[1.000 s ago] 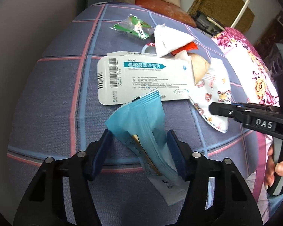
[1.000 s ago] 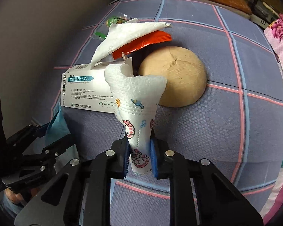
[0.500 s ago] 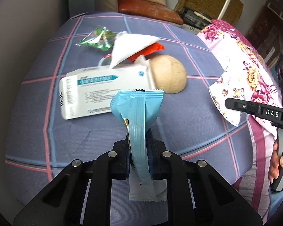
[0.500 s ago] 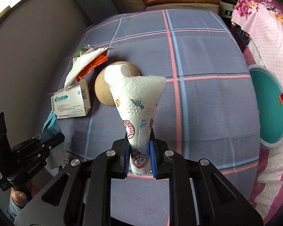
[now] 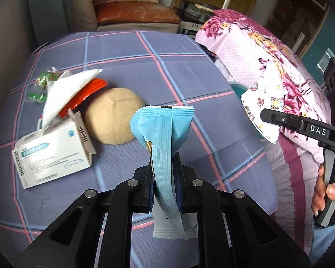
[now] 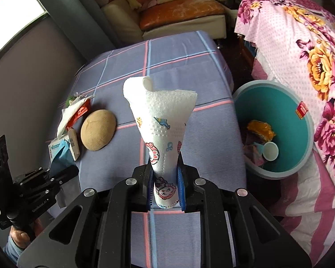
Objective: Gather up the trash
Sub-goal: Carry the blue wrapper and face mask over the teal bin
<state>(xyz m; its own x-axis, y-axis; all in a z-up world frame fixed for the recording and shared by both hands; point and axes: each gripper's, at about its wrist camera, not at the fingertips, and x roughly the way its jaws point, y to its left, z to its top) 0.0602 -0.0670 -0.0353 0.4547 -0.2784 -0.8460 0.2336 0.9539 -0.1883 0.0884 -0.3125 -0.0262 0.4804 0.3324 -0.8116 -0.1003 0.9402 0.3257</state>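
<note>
The blue wrapper [image 5: 165, 143] stands up out of the left gripper [image 5: 164, 188], whose jaws are pinched tight on its lower part, so that the crimped top fans out above the fingers and a pale tail hangs below them, held up over the plaid tablecloth [image 5: 145, 62]. Over on the other side the right gripper [image 6: 165, 187] has its jaws pressed on a white face mask [image 6: 162, 125] printed with little cartoon animals; the mask rises from the pads like a cone, its upper edge curled over, and it too is clear of the cloth. To the right of that gripper, down beside the table, sits a teal bin [image 6: 285, 111] with an orange wrapper [image 6: 260, 129], a small white cup [image 6: 270, 151] and other scraps already in it. Still lying on the table, on the far left, is a loose heap: a white medicine box [image 5: 53, 154] with a barcode on its end flap, a round tan pad [image 5: 114, 116] touching the box's right side, a white tissue [image 5: 64, 91] draped over a red wrapper [image 5: 89, 91], and a green wrapper [image 5: 43, 82] behind them. A pink floral cover [image 6: 301, 51] drapes the furniture beside the bin, and a sofa [image 6: 158, 15] with cushions stands beyond the table's far end. A hand [image 5: 328, 196] grips the right gripper's handle.
</note>
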